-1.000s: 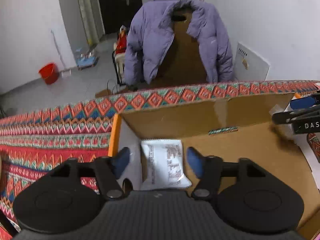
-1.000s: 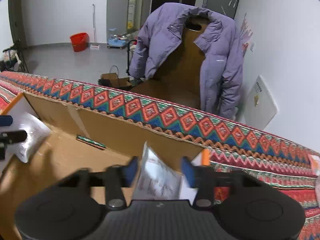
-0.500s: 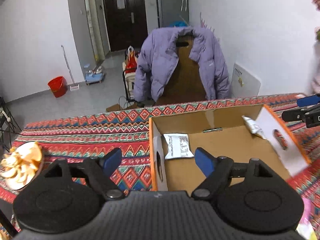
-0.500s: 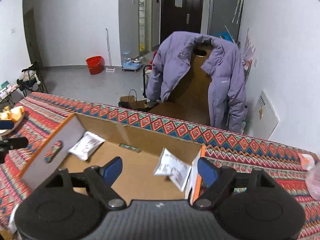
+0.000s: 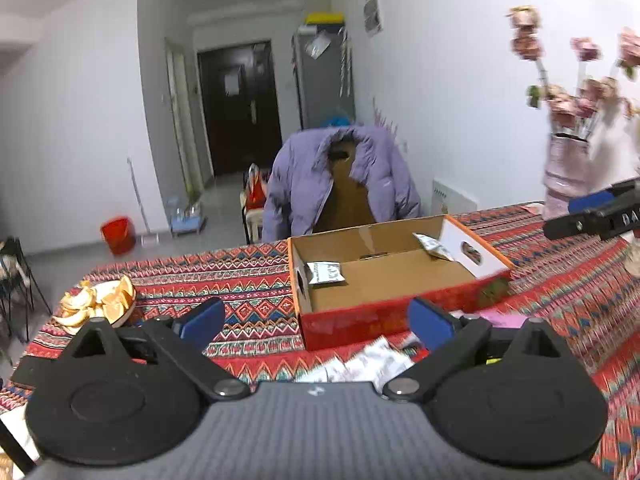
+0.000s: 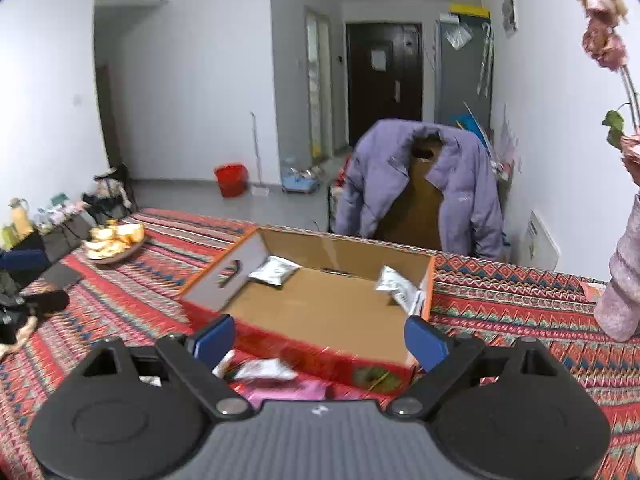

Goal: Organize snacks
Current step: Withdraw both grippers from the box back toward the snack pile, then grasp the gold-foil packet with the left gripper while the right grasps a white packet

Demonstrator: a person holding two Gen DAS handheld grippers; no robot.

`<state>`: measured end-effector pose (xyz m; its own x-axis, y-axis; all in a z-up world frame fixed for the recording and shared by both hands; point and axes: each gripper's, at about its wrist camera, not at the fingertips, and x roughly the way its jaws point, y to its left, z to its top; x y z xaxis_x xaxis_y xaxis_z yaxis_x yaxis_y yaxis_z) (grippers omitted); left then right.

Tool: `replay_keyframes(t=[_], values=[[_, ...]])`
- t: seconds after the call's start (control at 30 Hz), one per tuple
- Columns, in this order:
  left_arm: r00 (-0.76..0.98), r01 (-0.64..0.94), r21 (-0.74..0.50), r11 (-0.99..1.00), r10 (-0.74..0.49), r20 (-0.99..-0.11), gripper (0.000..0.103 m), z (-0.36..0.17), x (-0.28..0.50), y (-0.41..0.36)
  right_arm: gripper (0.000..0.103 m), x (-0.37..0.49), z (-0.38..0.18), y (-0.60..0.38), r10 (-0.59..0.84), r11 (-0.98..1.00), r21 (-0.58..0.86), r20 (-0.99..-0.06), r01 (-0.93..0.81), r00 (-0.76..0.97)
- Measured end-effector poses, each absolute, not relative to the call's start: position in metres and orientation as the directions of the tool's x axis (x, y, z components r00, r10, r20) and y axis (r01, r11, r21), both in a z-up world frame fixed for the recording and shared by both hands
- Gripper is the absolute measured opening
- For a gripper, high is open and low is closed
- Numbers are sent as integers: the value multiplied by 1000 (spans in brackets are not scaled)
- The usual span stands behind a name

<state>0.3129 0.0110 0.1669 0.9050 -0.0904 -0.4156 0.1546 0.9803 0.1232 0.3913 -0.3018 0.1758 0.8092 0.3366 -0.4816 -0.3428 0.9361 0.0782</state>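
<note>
Patterned tablecloth point(image 5: 248, 272) bears one box point(image 5: 384, 280) holding two packets point(image 5: 325, 272); both tools point(image 5: 316, 322) point(image 6: 320, 338) opening, empty.

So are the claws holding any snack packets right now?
No. The left claw and right claw are both opening, with nothing between them; two white packets lie in the box.

We hold our left gripper point(image 5: 316, 320) and right gripper point(image 6: 320, 338) tilted slightly downward, side by side, both with jaws opening wide and nothing between their blue pads.
</note>
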Motion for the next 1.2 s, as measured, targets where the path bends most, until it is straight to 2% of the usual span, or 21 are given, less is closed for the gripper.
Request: replay_keyframes(t=[0.07, 0.17, 0.4, 0.53, 0.67, 0.9, 1.13, 1.2], values=[[919, 158, 131, 979, -97, -381, 103, 162, 286, 11, 93, 364, 171, -302, 334, 937, 60, -443, -344, 832], [938, 151, 149, 977, -94, -334, 103, 149, 248, 9, 103, 325, 160, -300, 318, 943, 33, -387, -331, 866], [975, 66, 183, 981, -24, -220, 103, 113, 180, 0, 103, 243, 118, -282, 295, 951, -16, -264, -310, 918], [984, 46, 227, 973, -6, -176, 103, 90, 158, -1, 103, 214, 89, -278, 269, 963, 70, -239, -260, 933], [977, 44, 199, 979, -2, -211, 103, 72, 146, 5, 103, 191, 59, -283, 249, 964, 148, -205, -222, 946], [955, 42, 83, 996, -16, -295, 103, 47, 138, 18, 103, 164, 30, -274, 233, 971, 108, -255, -212, 938], [941, 43, 99, 994, -7, -338, 103, 38, 164, 31, 103, 175, 19, -259, 229, 970, 140, -282, -196, 932], [934, 101, 125, 987, -51, -353, 103, 38, 182, 39, 103, 184, 20, -251, 234, 971, 115, -288, -209, 929]])
